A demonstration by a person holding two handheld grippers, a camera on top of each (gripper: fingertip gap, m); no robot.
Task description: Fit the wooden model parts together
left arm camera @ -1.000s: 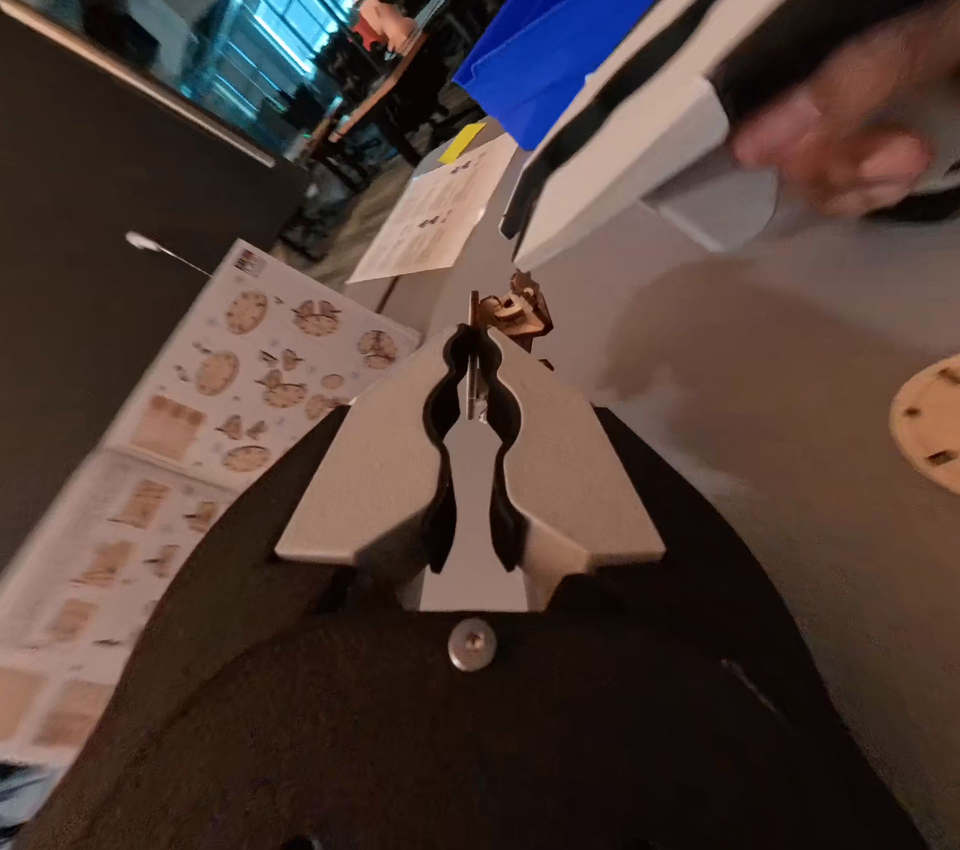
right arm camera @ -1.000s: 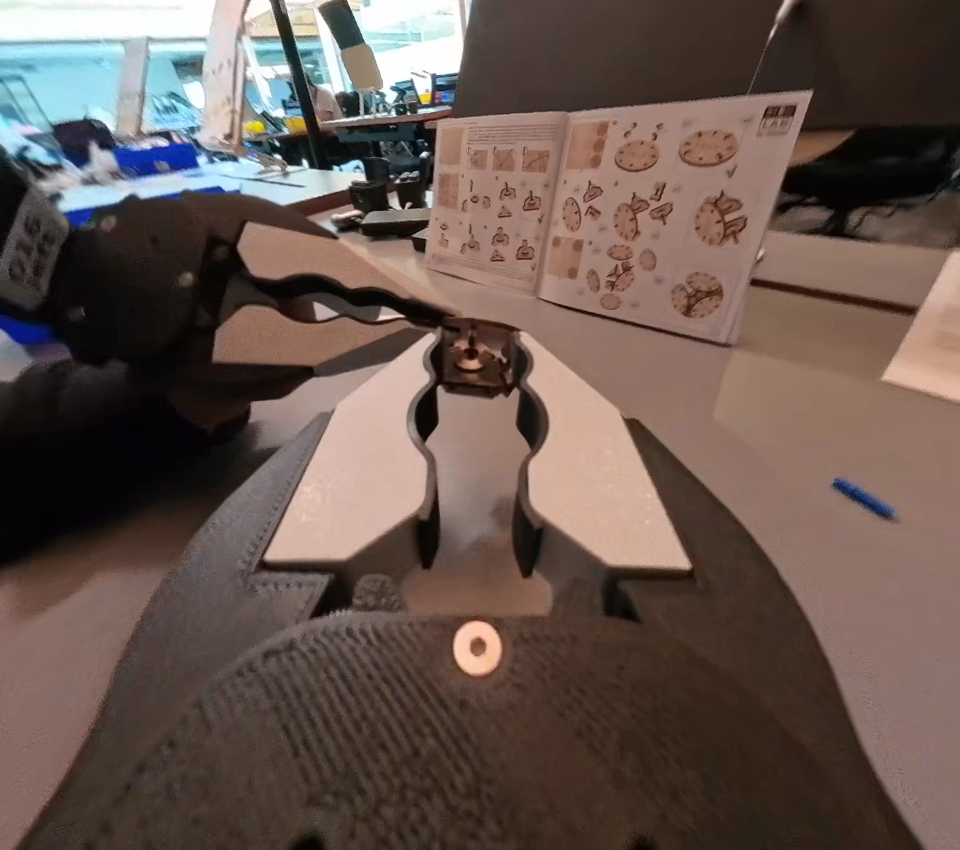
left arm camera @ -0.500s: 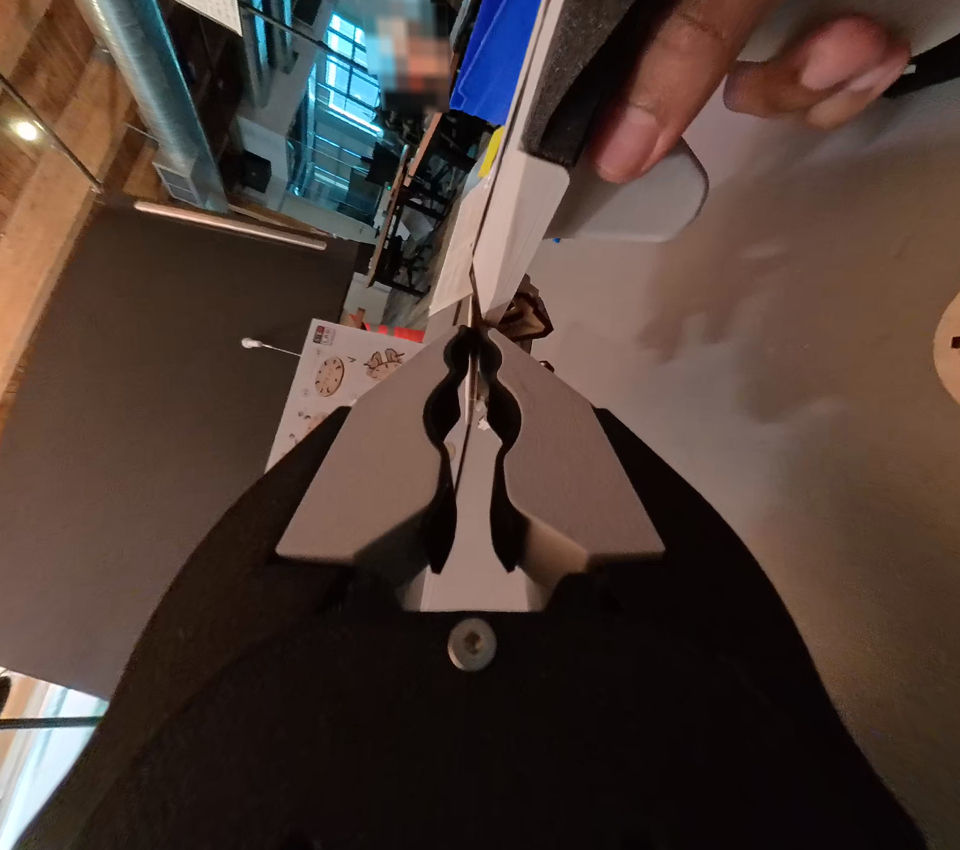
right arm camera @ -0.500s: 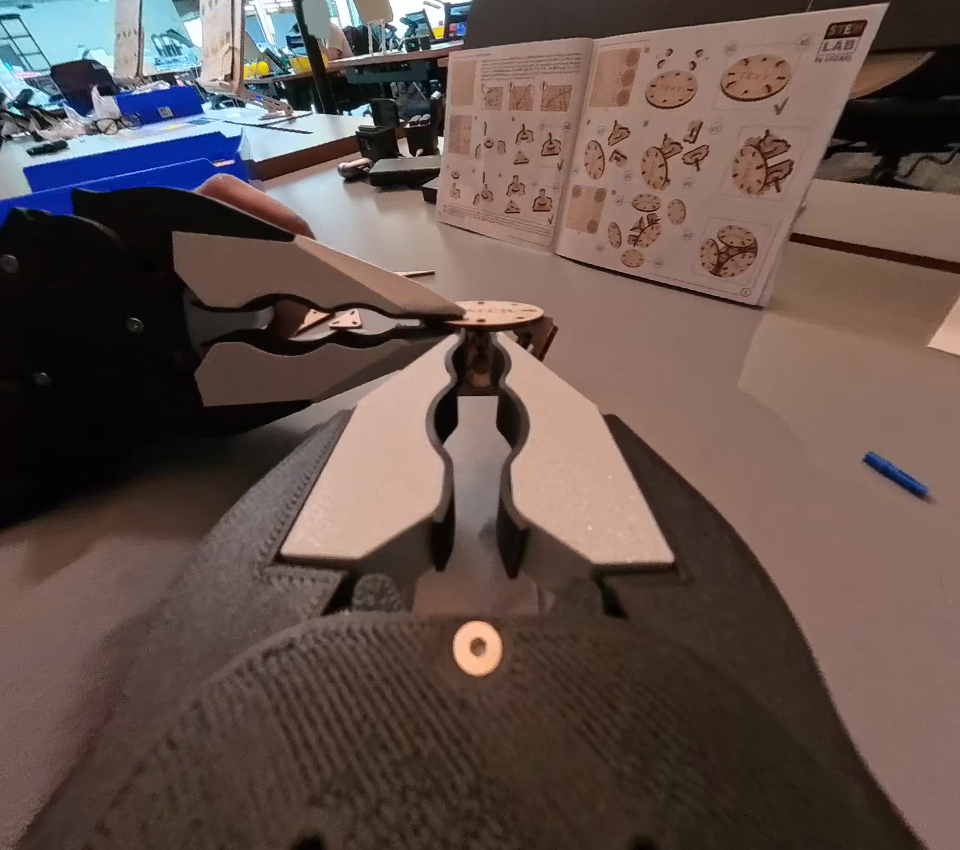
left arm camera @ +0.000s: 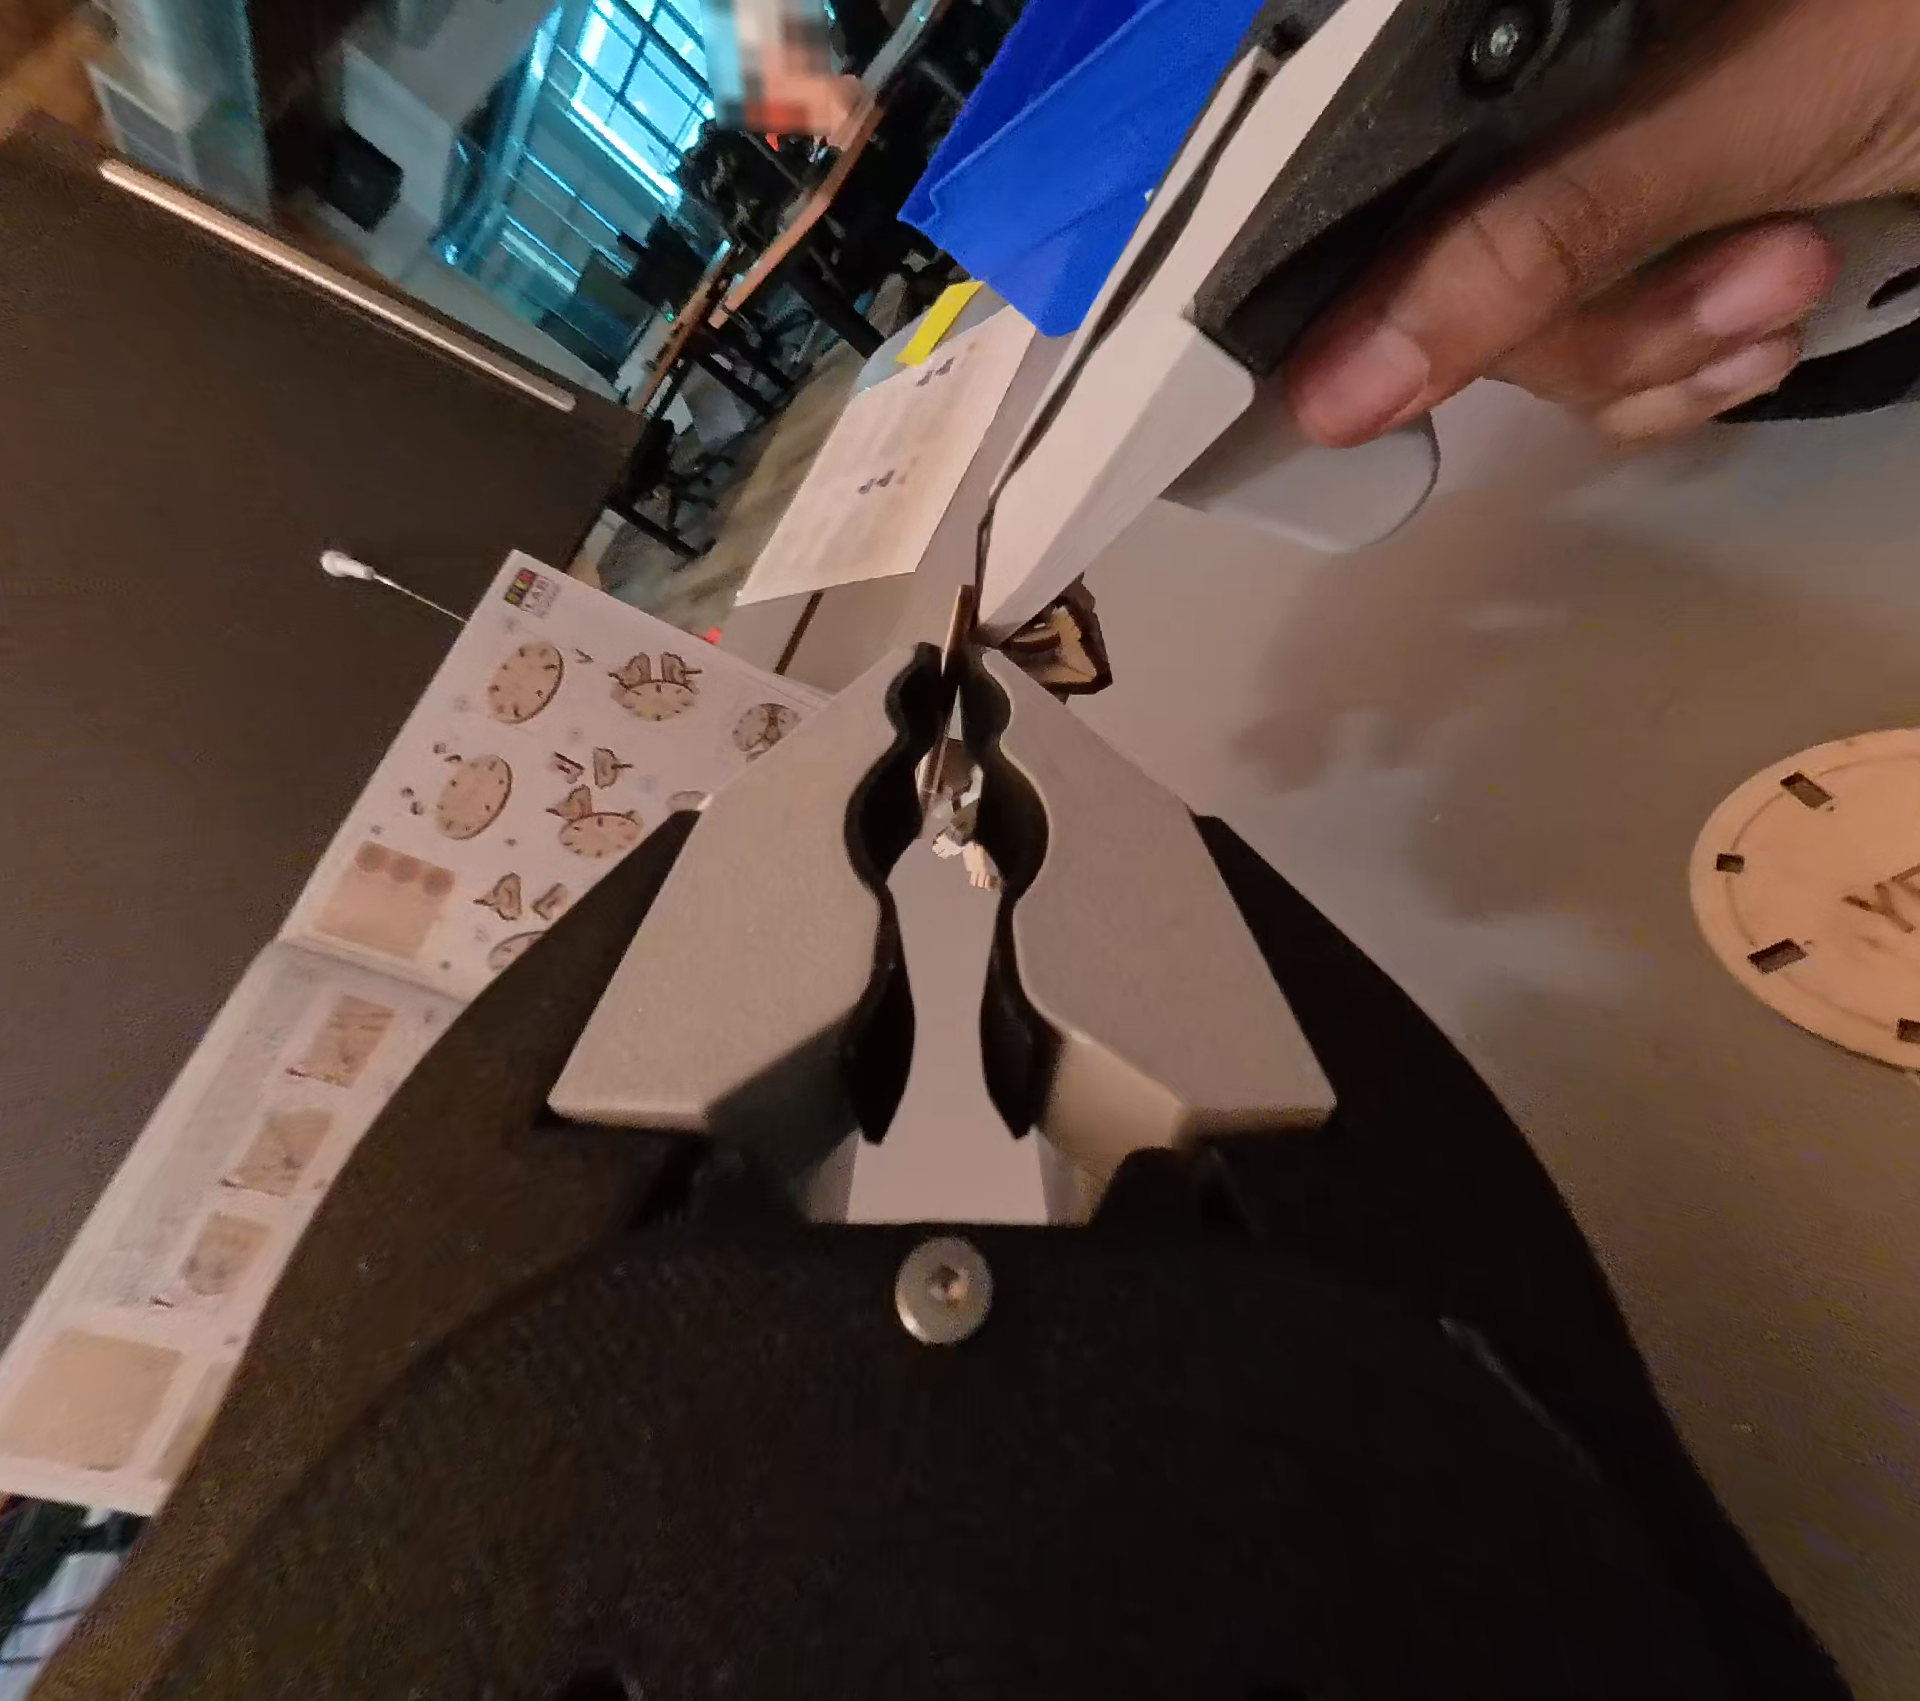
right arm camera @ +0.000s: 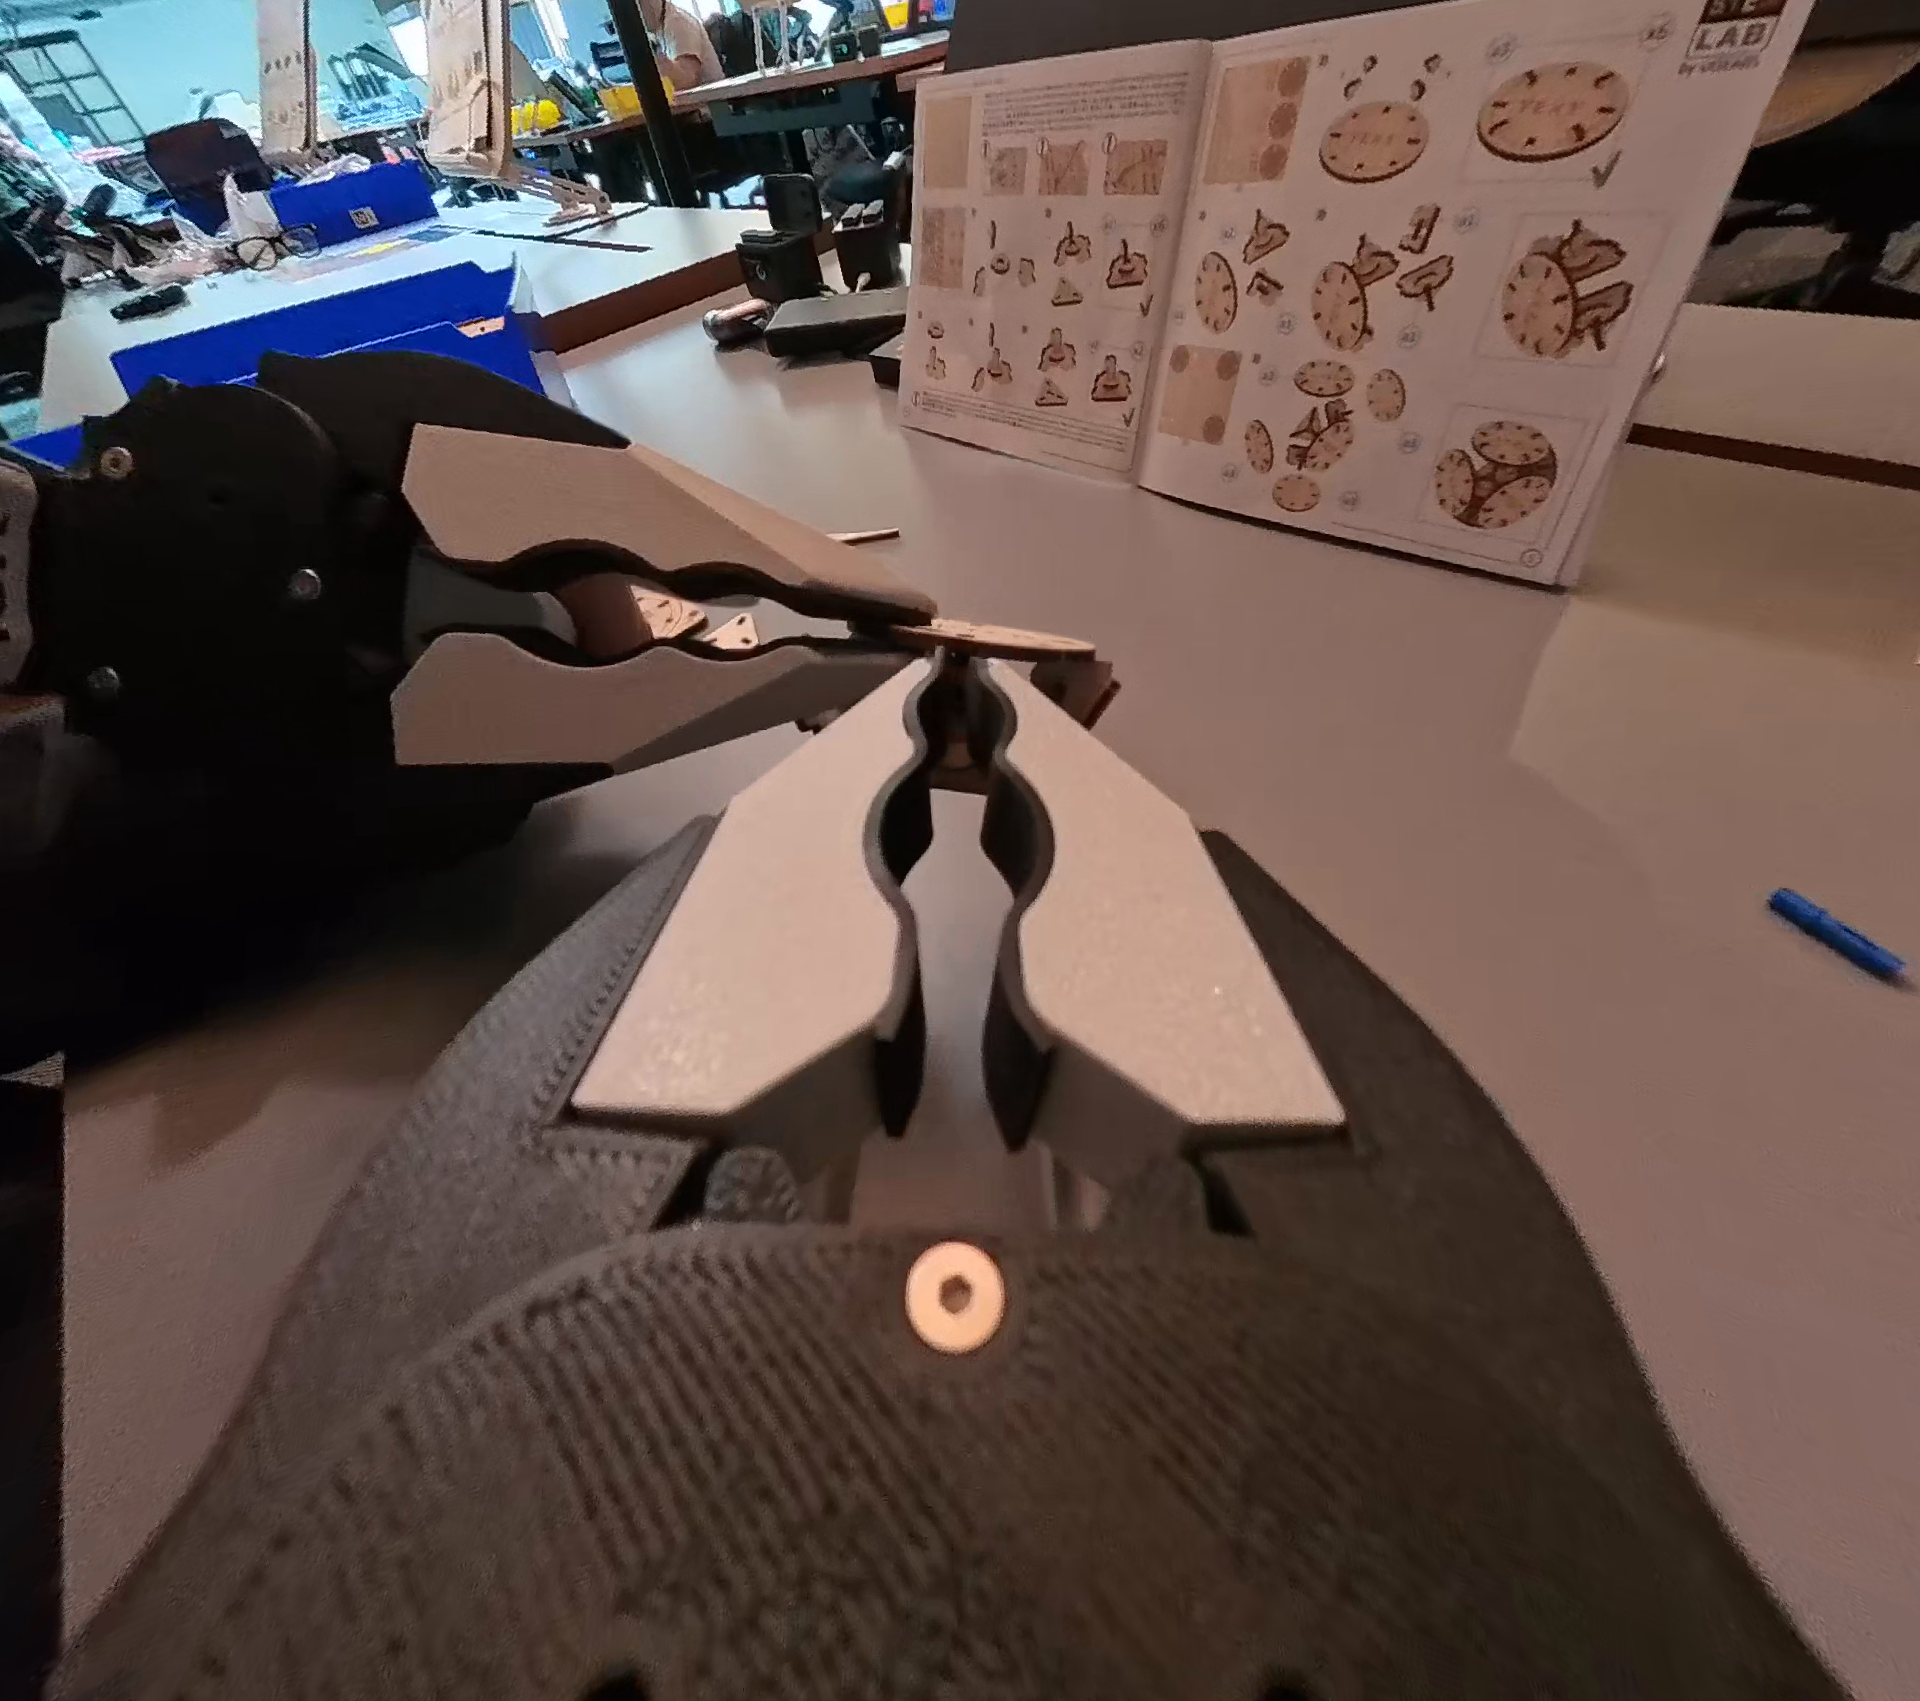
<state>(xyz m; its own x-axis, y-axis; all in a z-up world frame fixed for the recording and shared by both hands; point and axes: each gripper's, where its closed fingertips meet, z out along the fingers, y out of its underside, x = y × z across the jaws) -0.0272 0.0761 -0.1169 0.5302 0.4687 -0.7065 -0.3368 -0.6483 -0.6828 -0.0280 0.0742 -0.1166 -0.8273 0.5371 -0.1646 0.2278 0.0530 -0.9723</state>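
Left tongs come in from nine o'clock in the right wrist view, shut flat on the rim of a thin wooden disc that they hold level just above the surface. Right tongs meet it from six o'clock, their tips closed together right under the disc, seemingly pinching the narrow stem of a small wooden piece that sits beneath it; the exact contact is hard to make out. From the left wrist view the disc shows edge-on at twelve o'clock, with the wooden piece just past it at one o'clock and a hand wrapped round the other tool. To my eye the care lies in the level. A disc nipped only at its rim will tip with any twist of the wrist, so both grips want to be firm and square, and pressure should run straight along the stem. An open booklet stands at one o'clock, a blue pen lies at three, and a larger round disc rests well apart.
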